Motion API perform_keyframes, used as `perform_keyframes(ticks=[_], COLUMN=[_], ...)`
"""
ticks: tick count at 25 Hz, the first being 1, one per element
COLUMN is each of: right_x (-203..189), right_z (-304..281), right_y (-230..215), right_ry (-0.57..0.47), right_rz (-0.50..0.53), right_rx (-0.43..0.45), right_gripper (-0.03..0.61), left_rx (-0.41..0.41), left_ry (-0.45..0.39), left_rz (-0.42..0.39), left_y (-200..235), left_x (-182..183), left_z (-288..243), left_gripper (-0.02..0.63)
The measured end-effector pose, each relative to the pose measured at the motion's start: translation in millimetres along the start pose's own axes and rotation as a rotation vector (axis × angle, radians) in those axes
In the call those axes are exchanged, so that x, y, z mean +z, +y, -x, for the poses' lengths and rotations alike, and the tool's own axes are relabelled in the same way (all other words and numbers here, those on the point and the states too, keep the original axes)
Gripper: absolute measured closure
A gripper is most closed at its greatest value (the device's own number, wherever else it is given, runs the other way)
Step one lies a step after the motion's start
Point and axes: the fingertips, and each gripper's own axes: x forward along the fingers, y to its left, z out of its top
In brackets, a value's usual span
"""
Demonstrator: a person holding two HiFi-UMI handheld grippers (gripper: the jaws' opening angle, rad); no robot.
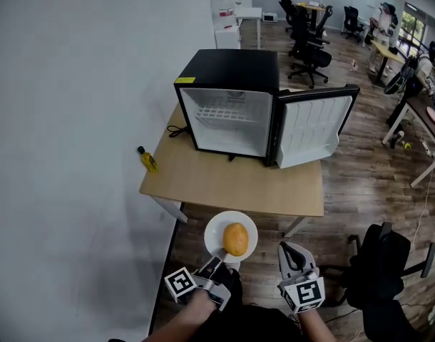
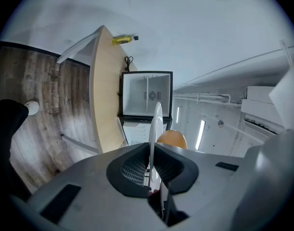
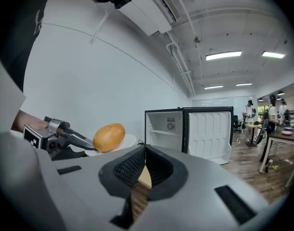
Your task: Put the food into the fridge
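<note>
I see one yellow bottle [image 1: 148, 160] at the left edge of the one table [image 1: 203, 180]. My left gripper [image 1: 217, 261] is clamped on the rim of one white plate [image 1: 216, 230] with one bun [image 1: 235, 239] on it, held just off the table's near edge. One fridge [image 1: 228, 73] sits on the table, door open. My right gripper [image 1: 289, 249]: jaws together, nothing between them.
</note>
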Motion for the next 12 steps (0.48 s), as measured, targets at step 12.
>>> perform_keyframes(ticks=[12], right_x=[10.0], right_z=[-112.3], right_y=[-76.6], right_ry=[0.011], right_rz=[-0.120], right_rx=[-0.201], right_gripper=[0.518], left_rx=[-0.012], left_ry=[0.077], left_rz=[-0.029], left_y=[2.2], left_x=[81.9], left_z=[-111.8], left_gripper=[0.586])
